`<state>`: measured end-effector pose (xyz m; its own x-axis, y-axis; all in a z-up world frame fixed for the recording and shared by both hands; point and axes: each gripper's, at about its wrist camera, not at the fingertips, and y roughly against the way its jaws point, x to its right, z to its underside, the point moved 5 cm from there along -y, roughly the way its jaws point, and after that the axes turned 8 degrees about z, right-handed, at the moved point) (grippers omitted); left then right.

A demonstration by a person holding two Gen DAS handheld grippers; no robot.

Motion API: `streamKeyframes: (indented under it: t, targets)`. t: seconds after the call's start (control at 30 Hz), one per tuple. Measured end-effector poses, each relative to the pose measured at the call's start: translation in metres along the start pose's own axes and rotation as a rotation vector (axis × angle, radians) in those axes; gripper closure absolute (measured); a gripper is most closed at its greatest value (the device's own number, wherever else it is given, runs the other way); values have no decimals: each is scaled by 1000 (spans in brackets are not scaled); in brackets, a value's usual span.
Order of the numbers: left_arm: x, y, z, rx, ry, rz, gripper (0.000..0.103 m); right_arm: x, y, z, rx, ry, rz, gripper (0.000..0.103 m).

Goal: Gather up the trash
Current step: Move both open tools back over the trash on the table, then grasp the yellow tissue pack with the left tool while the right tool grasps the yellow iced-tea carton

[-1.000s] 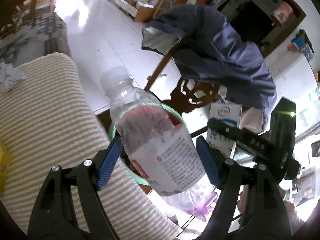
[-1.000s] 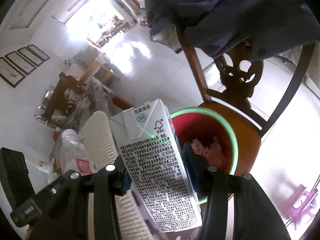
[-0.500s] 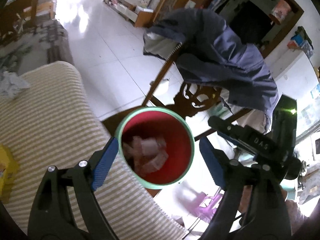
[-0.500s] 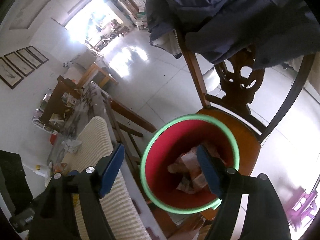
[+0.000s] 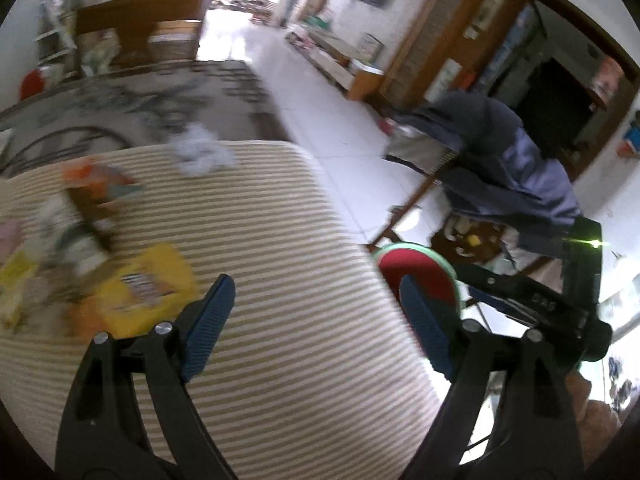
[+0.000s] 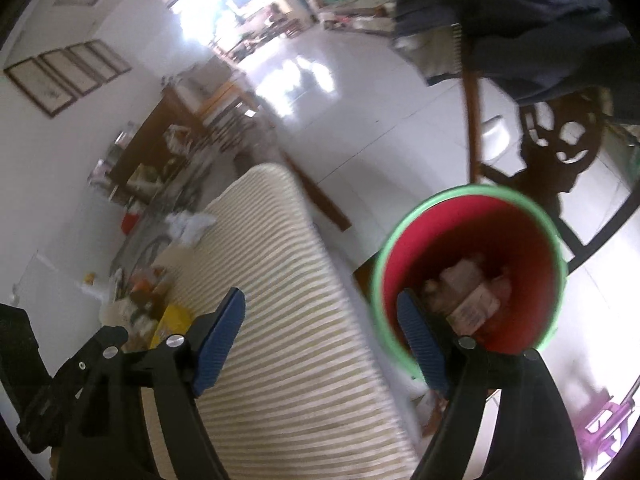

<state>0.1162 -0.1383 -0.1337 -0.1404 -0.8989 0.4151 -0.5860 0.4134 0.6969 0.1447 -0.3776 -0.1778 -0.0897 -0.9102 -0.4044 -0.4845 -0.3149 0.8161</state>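
A red bin with a green rim (image 6: 460,190) stands on a wooden chair seat, with a carton (image 6: 474,306) and other rubbish inside. In the left wrist view its rim (image 5: 416,246) peeks out behind the right finger. My left gripper (image 5: 316,284) hangs over the striped mat (image 5: 300,208); its jaws are opening with nothing between them. My right gripper (image 6: 320,294) hovers over the mat's edge beside the bin, its jaws also opening and empty. On the mat lie a crumpled white tissue (image 5: 200,150), a yellow packet (image 5: 144,280) and blurred wrappers (image 5: 80,216).
A blue jacket (image 5: 500,168) drapes over the wooden chair back (image 6: 560,152) behind the bin. The mat lies on a patterned tabletop (image 5: 120,96). White tiled floor (image 6: 340,112) runs past the table's right edge. A purple stool (image 6: 608,428) is low on the right.
The bottle and the carton have left the grippers, and the carton lies in the bin. Both grippers opened wider and swung left, from above the bin to over the striped mat.
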Motion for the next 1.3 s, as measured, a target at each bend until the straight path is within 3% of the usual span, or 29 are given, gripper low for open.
streamKeyframes:
  t: [0.23,0.43,0.53,0.7,0.9,0.93,0.97,1.0,1.07,1.13,1.23,1.3]
  targets:
    - [-106,63,10,50,41,-173,20,-74,-22,40,-73,79,-30,26]
    - [-202,96,22,-16,29,-335,18,-122,-35,78,-123,112,-54,23]
    - [-237,95,27,-73,7,-386,17,-137,-37,94,-131,115,-56,23]
    - [-270,70,30,-215,-53,-402,14,-151,-37,107,-133,102,-50,22]
    - [-289,44,26,-272,-140,-445,14,-157,-34,115,-127,83,-27,22]
    - [-293,41,25,-278,-144,-445,16,-158,-35,116,-128,78,-24,22]
    - [-297,36,26,-297,-137,-431,29,-159,-35,117,-130,76,-23,22]
    - [-301,34,26,-305,-127,-429,30,-161,-35,118,-132,78,-22,22]
    - [-308,38,24,-280,-115,-449,45,-165,-36,119,-131,86,-18,22]
    - [-311,46,22,-253,-64,-424,50,-170,-38,118,-132,93,-14,22]
    - [-314,67,21,-188,63,-345,67,-181,-47,116,-147,102,-11,22]
    - [-308,80,21,-145,107,-319,68,-190,-55,114,-164,112,-3,22]
